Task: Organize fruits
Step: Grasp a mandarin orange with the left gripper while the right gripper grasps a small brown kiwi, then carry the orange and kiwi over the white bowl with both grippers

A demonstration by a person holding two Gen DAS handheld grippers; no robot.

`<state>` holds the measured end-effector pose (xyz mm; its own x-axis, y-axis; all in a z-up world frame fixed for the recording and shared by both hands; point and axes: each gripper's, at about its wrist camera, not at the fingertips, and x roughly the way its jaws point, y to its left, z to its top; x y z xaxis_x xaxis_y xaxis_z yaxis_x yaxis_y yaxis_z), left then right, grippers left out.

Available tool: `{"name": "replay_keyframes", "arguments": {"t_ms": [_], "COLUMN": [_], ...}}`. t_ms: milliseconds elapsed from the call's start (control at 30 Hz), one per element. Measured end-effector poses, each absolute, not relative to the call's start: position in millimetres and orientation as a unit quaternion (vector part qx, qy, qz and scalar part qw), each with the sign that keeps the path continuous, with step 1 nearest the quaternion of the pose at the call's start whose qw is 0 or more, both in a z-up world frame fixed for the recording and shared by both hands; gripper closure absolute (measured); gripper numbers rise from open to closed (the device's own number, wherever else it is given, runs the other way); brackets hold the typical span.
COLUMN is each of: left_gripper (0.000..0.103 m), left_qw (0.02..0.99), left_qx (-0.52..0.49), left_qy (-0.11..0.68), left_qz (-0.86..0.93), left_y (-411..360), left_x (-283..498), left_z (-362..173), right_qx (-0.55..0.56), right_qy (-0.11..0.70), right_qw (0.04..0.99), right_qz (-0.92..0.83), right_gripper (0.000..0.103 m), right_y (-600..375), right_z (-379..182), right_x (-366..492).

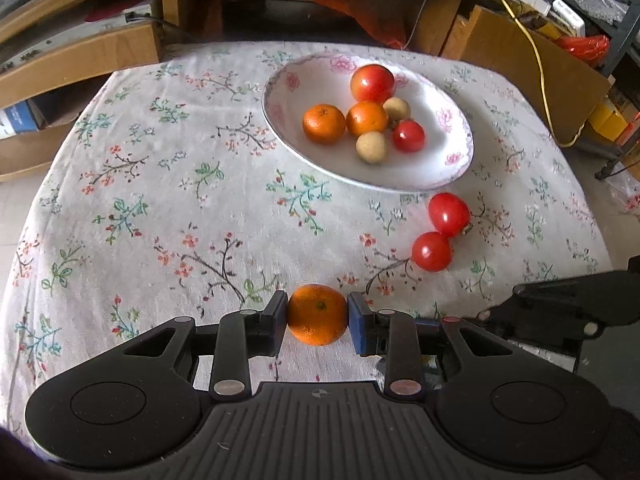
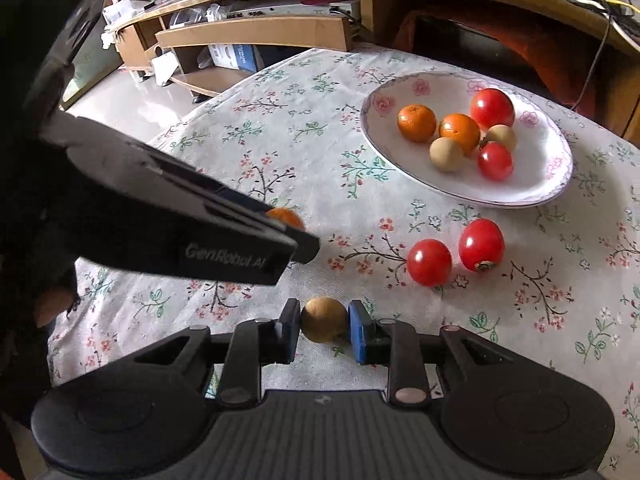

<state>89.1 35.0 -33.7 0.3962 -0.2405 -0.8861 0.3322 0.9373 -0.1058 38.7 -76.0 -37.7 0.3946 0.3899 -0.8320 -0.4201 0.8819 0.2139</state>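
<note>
Behind left gripper (image 2: pixel 296 240), tangerine (image 2: pixel 286 217) mostly hidden.

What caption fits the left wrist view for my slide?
Left gripper shut on a tangerine, with two tomatoes loose on the floral tablecloth beside a plate of fruit.

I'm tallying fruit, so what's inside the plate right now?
The plate holds two oranges, two tomatoes and two tan fruits, clustered together. Anything beneath the cluster is hidden.
</note>
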Motion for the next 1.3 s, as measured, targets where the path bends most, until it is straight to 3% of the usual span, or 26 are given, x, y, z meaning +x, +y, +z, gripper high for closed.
{"name": "replay_keyframes", "arguments": {"t_ms": [600, 1300], "left_gripper": [0.064, 0.064], "left_qw": [0.832, 0.857], "left_qx": [0.062, 0.065], "left_qy": [0.532, 0.484], "left_qz": [-0.144, -0.166], "left_y": [23, -14], "left_x": [73, 118], "left_z": [-35, -6], "right_qx": [0.007, 0.005], "right_qy": [0.505, 0.446], "right_qw": [0.842, 0.884], "right_qz": [0.187, 0.142], "right_gripper": [0.076, 0.076], "right_y": [-118, -146], "right_z": [-30, 4], "right_x": [29, 90]}}
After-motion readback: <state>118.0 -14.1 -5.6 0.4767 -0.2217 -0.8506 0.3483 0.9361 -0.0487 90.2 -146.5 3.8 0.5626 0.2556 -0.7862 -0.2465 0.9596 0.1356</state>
